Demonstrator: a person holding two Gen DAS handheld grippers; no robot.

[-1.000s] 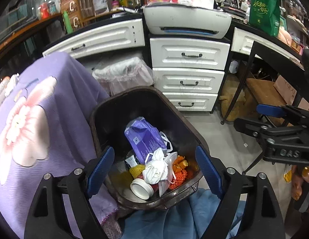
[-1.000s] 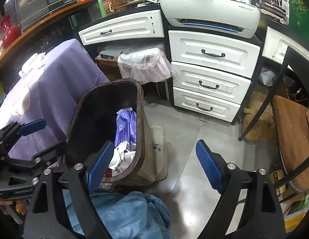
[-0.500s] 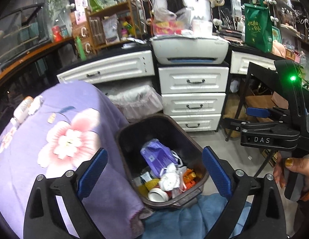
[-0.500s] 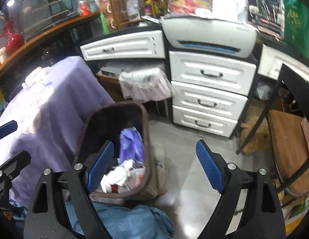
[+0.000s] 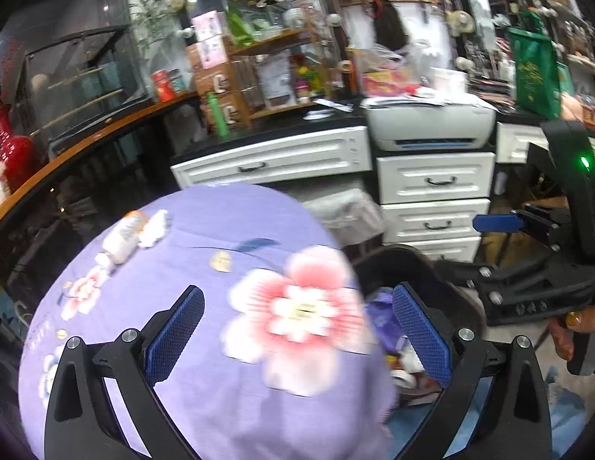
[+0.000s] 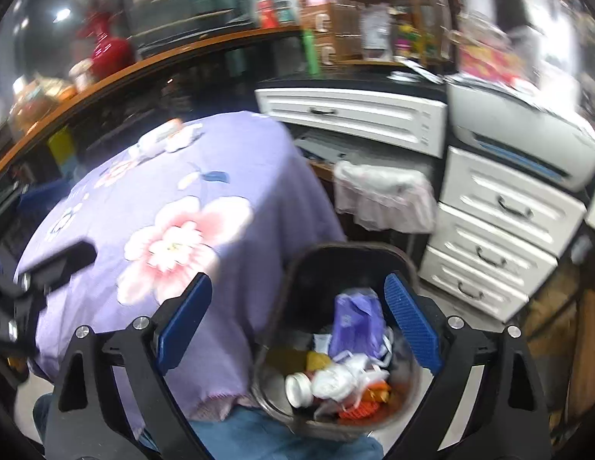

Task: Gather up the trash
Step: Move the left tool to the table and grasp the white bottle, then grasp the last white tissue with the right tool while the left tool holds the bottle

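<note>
Both tongs gape, just widened, empty.

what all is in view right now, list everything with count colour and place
trash bin: one, dark brown, on the floor beside the table, holding mixed trash
purple bag: one, purple, in the bin
white jar: one, white, in the bin
tablecloth: one, lilac with pink flowers, draped over the table
tube: one, white and orange, lying at the table's far edge
drawers: three stacked, white, behind the bin
printer: one, grey-white, above the drawers
green bag: one, green, on the counter at right
red vase: one, red, on the wooden ledge at left
left gripper: black, blue pads, open, empty
right gripper: black, blue pads, open, empty
</note>
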